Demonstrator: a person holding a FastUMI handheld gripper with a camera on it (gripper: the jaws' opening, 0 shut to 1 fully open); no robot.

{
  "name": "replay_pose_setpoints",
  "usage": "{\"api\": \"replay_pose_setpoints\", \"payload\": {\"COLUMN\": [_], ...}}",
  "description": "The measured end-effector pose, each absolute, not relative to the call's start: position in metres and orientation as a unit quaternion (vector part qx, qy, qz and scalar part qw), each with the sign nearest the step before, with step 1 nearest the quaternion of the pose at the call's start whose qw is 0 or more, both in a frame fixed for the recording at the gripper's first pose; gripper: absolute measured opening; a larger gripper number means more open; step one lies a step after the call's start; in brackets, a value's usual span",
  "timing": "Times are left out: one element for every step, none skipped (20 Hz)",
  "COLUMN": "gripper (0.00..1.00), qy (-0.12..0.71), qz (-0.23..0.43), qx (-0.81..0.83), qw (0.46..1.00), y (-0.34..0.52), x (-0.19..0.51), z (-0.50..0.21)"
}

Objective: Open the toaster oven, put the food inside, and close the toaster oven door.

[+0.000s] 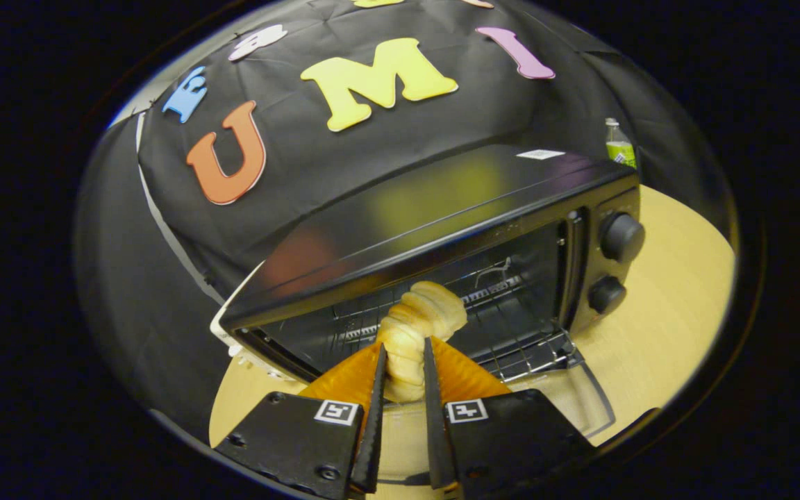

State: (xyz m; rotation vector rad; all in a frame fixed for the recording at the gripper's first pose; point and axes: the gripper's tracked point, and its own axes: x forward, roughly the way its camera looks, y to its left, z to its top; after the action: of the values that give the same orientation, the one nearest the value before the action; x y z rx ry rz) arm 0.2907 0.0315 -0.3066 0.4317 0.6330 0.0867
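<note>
The twisted bread roll (415, 326) sits clamped between our gripper's (404, 361) nearly closed fingers, at the mouth of the open toaster oven (442, 208), above its wire rack (511, 347). We judge it light, soft and crushable; we hold its lower half gently.

Jaws clamp pastry (414, 326) — open toaster oven (442, 236) ahead.
</note>
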Motion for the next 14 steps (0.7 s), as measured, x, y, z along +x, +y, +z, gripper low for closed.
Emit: {"api": "replay_pose_setpoints", "payload": {"gripper": [0.33, 0.33, 0.33, 0.33, 0.33, 0.33, 0.33, 0.34, 0.36, 0.42, 0.46, 0.51, 0.55, 0.64], "qy": [0.312, 0.313, 0.311, 0.31, 0.306, 0.303, 0.299, 0.298, 0.299, 0.3, 0.3, 0.298, 0.298, 0.299], "qz": [0.044, 0.047, 0.046, 0.043, 0.043, 0.045, 0.048, 0.05, 0.053, 0.056, 0.057, 0.057, 0.059, 0.068], "qx": [0.21, 0.211, 0.217, 0.219, 0.218, 0.213, 0.21, 0.21, 0.209, 0.212, 0.215, 0.216, 0.218, 0.223], "qw": [0.926, 0.925, 0.924, 0.924, 0.926, 0.928, 0.929, 0.93, 0.929, 0.928, 0.928, 0.928, 0.927, 0.925], "y": [0.034, 0.037, 0.039, 0.038, 0.037, 0.037, 0.038, 0.038, 0.038, 0.038, 0.038, 0.036, 0.036, 0.038], "x": [0.297, 0.304, 0.309, 0.314, 0.318, 0.322, 0.324, 0.326, 0.325, 0.325, 0.325, 0.324, 0.323, 0.319], "z": [-0.31, -0.313, -0.314, -0.314, -0.312, -0.311, -0.31, -0.31, -0.311, -0.312, -0.312, -0.31, -0.309, -0.305]}}
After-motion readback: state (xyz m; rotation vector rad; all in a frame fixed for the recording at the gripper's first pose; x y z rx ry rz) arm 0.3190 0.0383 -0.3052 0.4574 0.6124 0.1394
